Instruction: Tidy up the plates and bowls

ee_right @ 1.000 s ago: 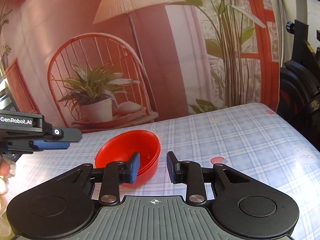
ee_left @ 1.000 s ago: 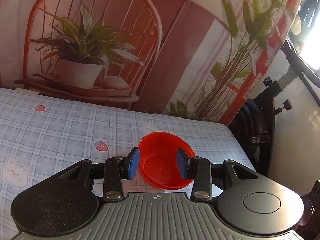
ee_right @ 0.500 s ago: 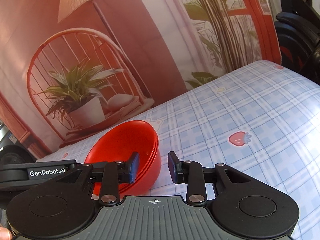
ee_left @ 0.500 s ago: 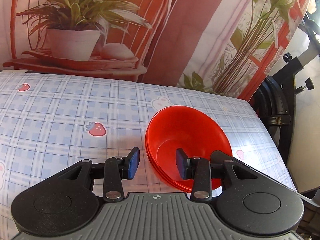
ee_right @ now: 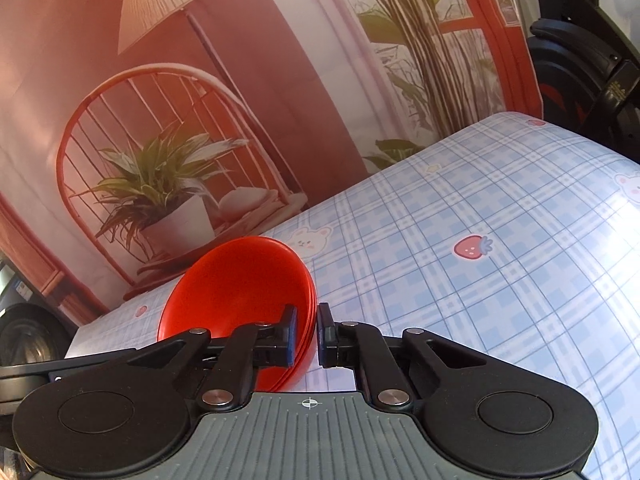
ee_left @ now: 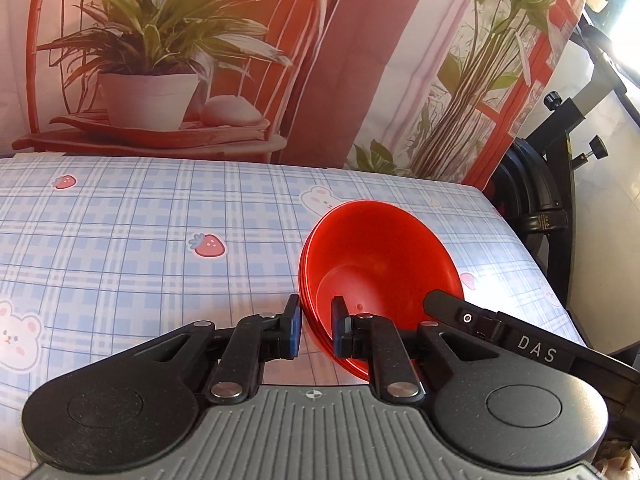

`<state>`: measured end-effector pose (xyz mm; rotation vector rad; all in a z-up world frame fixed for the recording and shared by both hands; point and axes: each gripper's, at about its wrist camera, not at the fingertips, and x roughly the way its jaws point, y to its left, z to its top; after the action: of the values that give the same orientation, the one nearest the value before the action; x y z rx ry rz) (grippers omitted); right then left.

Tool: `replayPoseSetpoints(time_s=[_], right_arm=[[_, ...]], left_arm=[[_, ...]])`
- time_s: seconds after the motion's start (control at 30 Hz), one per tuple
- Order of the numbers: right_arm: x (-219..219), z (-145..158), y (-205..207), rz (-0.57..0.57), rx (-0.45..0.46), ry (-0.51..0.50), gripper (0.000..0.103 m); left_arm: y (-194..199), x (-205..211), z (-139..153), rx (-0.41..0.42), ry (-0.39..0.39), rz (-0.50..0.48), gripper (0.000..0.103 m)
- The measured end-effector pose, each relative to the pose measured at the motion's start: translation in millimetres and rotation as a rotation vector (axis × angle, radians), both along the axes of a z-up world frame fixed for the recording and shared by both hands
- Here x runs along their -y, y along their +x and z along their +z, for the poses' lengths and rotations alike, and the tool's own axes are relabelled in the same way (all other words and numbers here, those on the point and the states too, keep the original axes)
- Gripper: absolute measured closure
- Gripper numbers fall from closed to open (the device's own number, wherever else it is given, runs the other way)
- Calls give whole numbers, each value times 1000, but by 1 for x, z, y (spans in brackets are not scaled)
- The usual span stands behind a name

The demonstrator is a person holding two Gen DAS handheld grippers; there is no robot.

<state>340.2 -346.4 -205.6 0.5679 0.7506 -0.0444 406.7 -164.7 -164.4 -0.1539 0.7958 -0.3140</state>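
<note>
both claws (ee_left: 316, 330) (ee_right: 307, 334) clamped on red bowls' (ee_left: 380, 256) opposite rims; lamp print (ee_right: 168, 4) right-view only

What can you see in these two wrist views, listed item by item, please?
Bowls: a nested stack, exact count unclear, red, tilted on the tablecloth between the two grippers.
Tablecloth: one, pale blue check with bears and strawberries, covering the table.
Backdrop: one, printed with a red chair, a potted plant and a lamp, behind the table.
Exercise bike: one, black, beyond the right end of the table.
Left gripper: one, black with blue pads, closed on the near rim of the bowls.
Right gripper: one, black with blue pads, closed on the opposite rim of the bowls.
</note>
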Motion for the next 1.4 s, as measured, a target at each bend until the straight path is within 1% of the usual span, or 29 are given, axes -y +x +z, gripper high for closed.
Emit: replayPoseSetpoints(time_s=[0.07,0.13,0.27,0.5,0.6,0.8,0.97,1.07,1.23,1.4], right_arm=[[-5,9,-8,-10,9,1,95],[-14,21,-16,-7,26,-20,95],[-31,45,-32,-5,63,-25,95],[-70,82,-59,20,132,-34,95],[-90,91,-68,40,145,-22,95],[-130,102,-85,82,164,10,95],[-165,107,-100,128,167,13,94],[-183,107,-109,148,157,13,94],[-204,109,-125,180,141,-6,94],[-215,112,-139,205,135,-42,94]], left_arm=[[-9,-3,5,5,1,-3,87],[-19,-7,12,20,4,-5,87],[-46,-17,32,71,20,-4,87],[-90,-50,60,135,-17,34,87],[-109,-65,68,170,-6,53,87],[-146,-100,80,202,11,95,87],[-173,-120,89,234,81,142,87],[-192,-133,91,244,105,156,87],[-215,-151,93,248,90,172,87],[-231,-161,86,238,60,174,87]])
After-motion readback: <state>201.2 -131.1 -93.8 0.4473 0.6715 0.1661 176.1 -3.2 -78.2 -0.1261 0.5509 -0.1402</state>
